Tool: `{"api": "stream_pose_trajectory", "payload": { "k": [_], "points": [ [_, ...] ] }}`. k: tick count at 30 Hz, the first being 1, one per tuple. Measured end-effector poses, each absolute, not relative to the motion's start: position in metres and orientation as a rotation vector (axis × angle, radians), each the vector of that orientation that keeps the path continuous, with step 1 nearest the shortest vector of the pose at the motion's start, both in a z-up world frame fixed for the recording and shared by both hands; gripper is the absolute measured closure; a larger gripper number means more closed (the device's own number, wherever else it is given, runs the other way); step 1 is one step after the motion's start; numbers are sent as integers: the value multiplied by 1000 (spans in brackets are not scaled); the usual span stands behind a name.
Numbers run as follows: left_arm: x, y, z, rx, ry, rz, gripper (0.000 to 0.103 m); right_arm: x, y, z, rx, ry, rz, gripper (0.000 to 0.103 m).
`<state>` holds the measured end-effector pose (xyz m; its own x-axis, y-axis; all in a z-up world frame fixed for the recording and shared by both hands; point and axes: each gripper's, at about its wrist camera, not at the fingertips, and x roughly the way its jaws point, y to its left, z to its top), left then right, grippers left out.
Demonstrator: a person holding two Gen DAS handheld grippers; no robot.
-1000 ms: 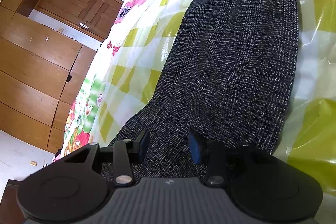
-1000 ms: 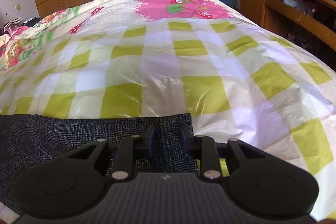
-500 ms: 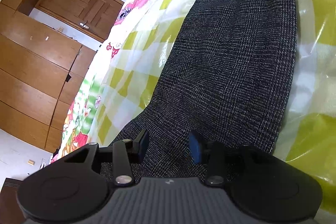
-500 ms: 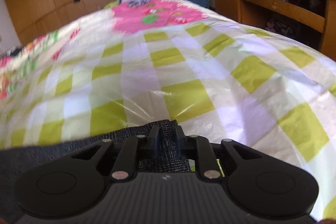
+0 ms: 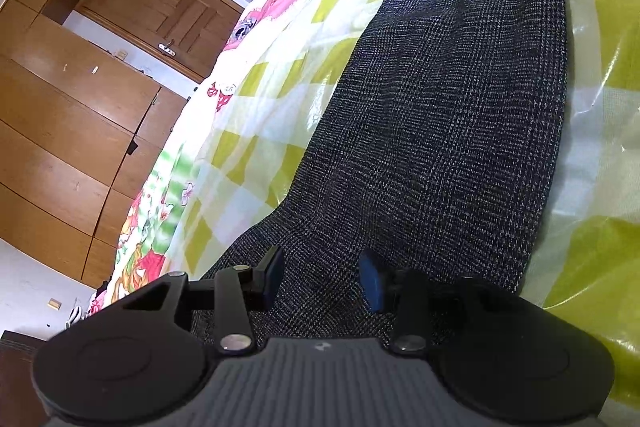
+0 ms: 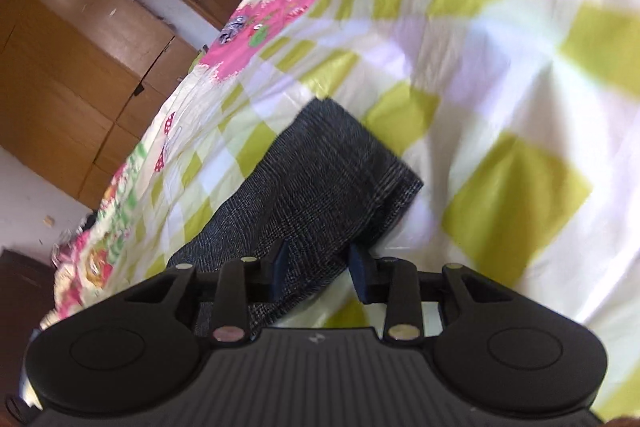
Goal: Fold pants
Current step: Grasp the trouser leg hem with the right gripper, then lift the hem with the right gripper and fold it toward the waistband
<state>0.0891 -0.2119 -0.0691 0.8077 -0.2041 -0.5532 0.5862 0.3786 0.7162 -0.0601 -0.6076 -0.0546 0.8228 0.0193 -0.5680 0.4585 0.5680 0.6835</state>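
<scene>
My left gripper (image 5: 320, 277) pointed downward, its jaws partly apart with pants (image 5: 440, 115) fabric between them; I couldn't tell whether the pads pressed it. My right gripper (image 6: 320, 273) was rolled and tilted down, jaws opening around the hem end (image 6: 340, 155), the right pad clear of it. One pair of pants lay stretched along one checked bedspread (image 5: 272, 87).

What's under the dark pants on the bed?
Under the pants lies the bed cover with yellow-green and white checks; it shows all around them. The part right beneath the fabric is covered, so anything hidden there cannot be seen.
</scene>
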Motion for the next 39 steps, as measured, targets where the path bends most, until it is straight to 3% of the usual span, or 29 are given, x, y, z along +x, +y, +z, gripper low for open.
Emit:
{"api": "stream_pose_trajectory", "payload": {
  "k": [12,19,25,30,34,36,39],
  "points": [
    [94,-209,-64,1008,435,-522,49,-65,-599,-69,1162,318,-301,67],
    [93,-208,-66,995,431,-524,49,-89,-581,-67,1219,346,-270,64],
    [94,-207,-66,980,431,-525,49,-61,-575,-73,1216,414,-292,63],
    [95,-207,-66,964,432,-520,49,-40,-577,-79,1243,272,-288,62],
    [97,-211,-64,959,444,-505,48,-9,-573,-93,1241,271,-309,73],
    [99,-214,-64,938,466,-488,48,-6,-579,-89,1255,285,-292,99],
    [95,-218,-58,912,490,-501,48,-28,-595,-82,1303,208,-271,99]
  ]
}}
